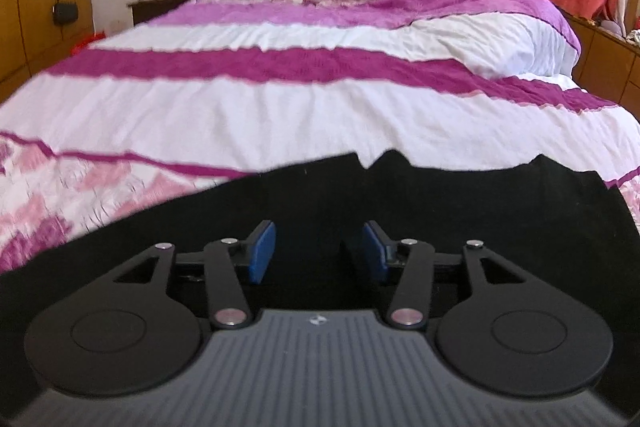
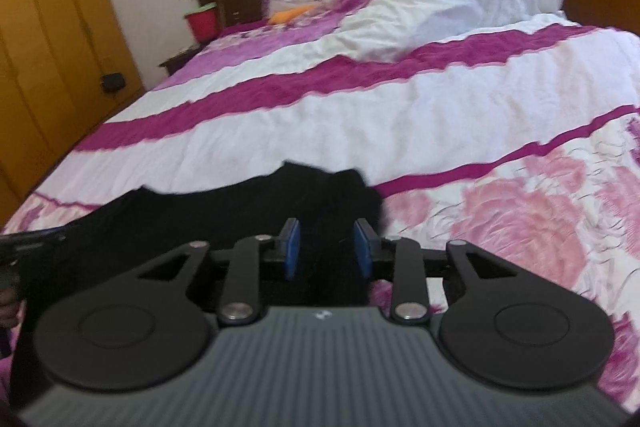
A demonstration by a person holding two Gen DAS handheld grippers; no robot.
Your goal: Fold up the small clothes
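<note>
We see a black garment [image 1: 400, 203] spread on the striped bedspread [image 1: 280, 107] at six o'clock of both views, under our left gripper [image 1: 319, 251] and right gripper [image 2: 328, 247], both with blue pads spread apart, clamping nothing.

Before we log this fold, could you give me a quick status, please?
Left gripper open, right gripper open, both over the garment. Black garment on the bed, unheld. Nothing in the way.
</note>
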